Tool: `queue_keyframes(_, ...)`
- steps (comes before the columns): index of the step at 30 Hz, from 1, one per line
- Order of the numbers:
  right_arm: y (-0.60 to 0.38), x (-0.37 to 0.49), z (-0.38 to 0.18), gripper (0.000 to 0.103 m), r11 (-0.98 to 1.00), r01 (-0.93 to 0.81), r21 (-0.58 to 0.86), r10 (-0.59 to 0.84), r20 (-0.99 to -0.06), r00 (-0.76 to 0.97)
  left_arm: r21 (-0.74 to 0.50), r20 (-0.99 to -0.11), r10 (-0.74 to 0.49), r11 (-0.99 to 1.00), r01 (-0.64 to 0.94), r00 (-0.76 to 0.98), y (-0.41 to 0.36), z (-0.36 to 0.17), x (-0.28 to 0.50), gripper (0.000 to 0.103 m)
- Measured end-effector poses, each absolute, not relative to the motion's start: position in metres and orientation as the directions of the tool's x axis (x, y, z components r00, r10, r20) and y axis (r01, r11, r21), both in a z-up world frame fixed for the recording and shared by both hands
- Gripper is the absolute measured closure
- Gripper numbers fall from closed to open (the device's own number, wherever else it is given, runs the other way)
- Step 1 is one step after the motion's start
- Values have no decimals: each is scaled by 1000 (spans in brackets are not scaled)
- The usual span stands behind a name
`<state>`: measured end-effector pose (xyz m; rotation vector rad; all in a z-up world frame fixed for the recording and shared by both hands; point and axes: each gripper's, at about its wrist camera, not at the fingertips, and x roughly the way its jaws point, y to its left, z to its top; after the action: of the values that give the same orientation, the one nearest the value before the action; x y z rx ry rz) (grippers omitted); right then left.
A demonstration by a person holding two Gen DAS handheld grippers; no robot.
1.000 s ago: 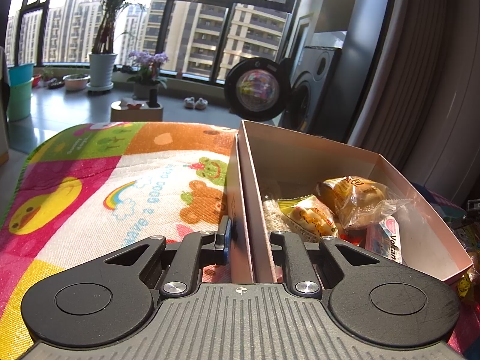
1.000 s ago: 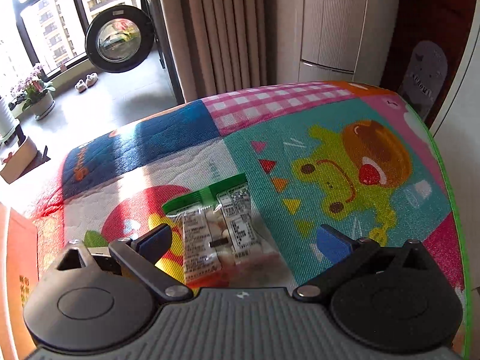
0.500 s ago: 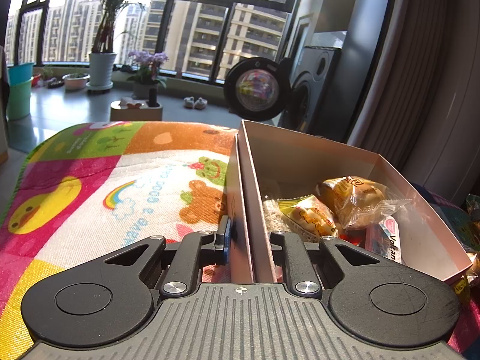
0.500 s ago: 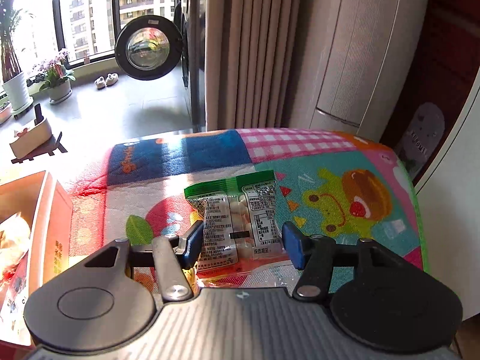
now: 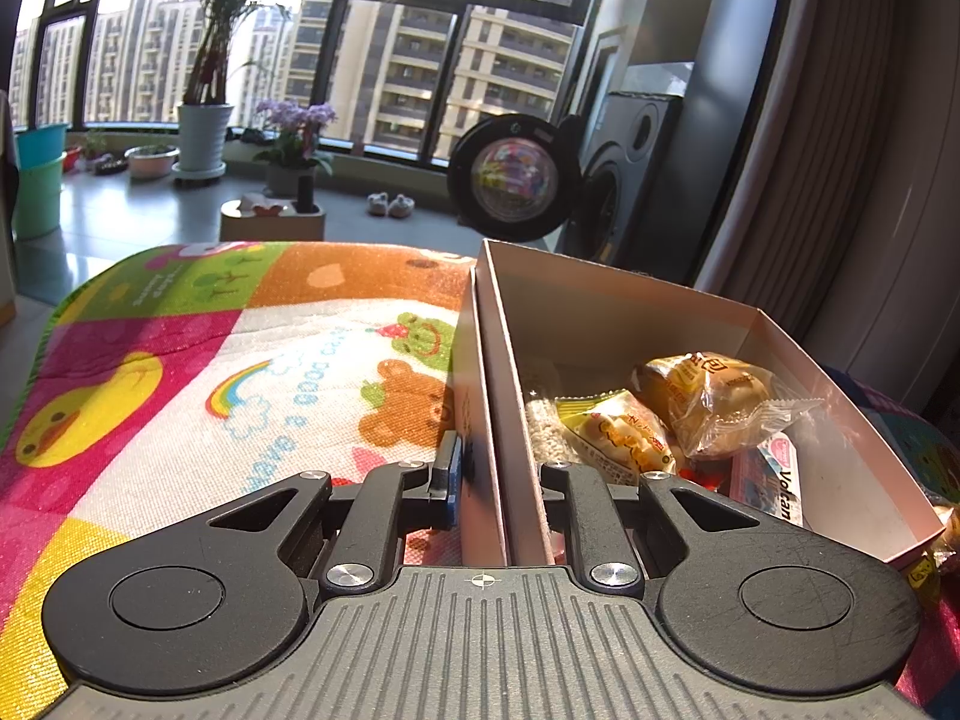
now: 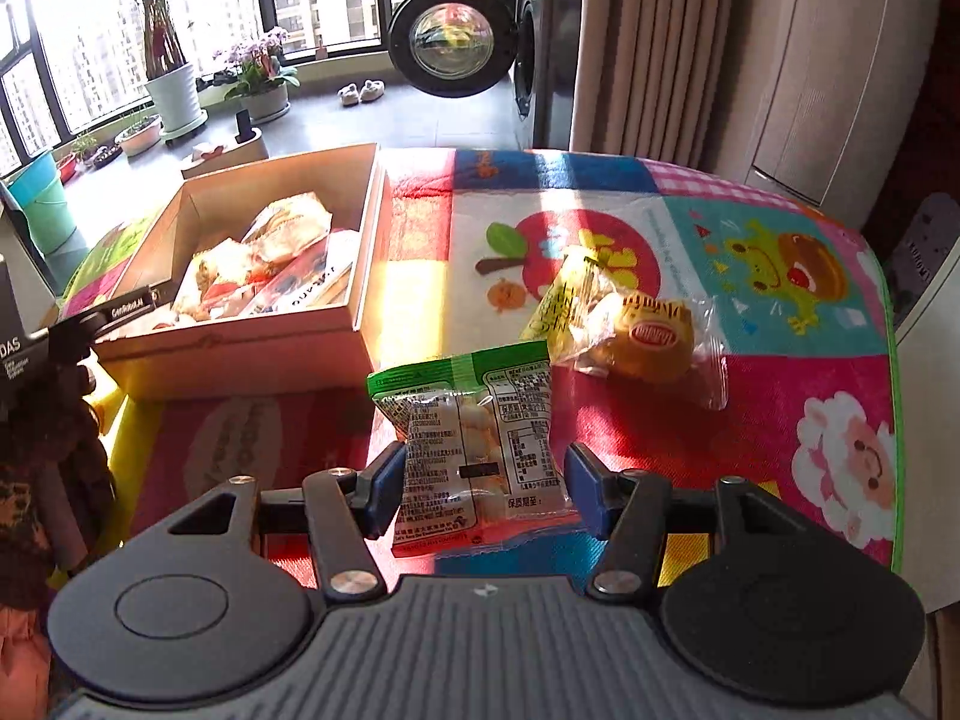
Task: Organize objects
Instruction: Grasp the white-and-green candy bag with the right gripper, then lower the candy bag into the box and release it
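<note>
My left gripper (image 5: 492, 474) is shut on the near wall of a tan cardboard box (image 5: 498, 372), one finger outside and one inside. The box holds several wrapped snacks, among them a yellow bread packet (image 5: 618, 432) and a clear bun packet (image 5: 714, 402). In the right wrist view the same box (image 6: 240, 348) sits at the left. My right gripper (image 6: 480, 486) is shut on a green-topped snack packet (image 6: 480, 438), held above the colourful play mat (image 6: 780, 384). Two more snacks lie on the mat beyond it: a yellow packet (image 6: 570, 294) and a wrapped bun (image 6: 654, 336).
The mat (image 5: 180, 372) covers a raised surface whose edges drop to a tiled floor. Beyond stand a washing machine with its door open (image 6: 450, 42), potted plants (image 6: 174, 90), curtains (image 6: 660, 48) and a white cabinet (image 6: 840, 60). A person's dark patterned sleeve (image 6: 54, 456) shows at the left.
My right gripper shut on the green-topped packet, lifted it off the mat and swung left, so the box came into its view. The left gripper has kept its hold on the box wall.
</note>
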<state>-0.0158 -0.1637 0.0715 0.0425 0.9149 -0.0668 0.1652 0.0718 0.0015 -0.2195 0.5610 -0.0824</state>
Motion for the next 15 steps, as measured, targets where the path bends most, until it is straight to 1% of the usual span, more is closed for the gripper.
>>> queue_keyframes(7, -155, -40, 37, 46, 997, 78, 5, -39, -832, 553, -229, -517, -137, 973, 18, 845, 71, 1, 165, 86)
queue_keyframes(15, -155, -58, 20, 46, 997, 78, 21, -24, -844, 535, -229, -518, -137, 973, 18, 844, 72, 1, 165, 86)
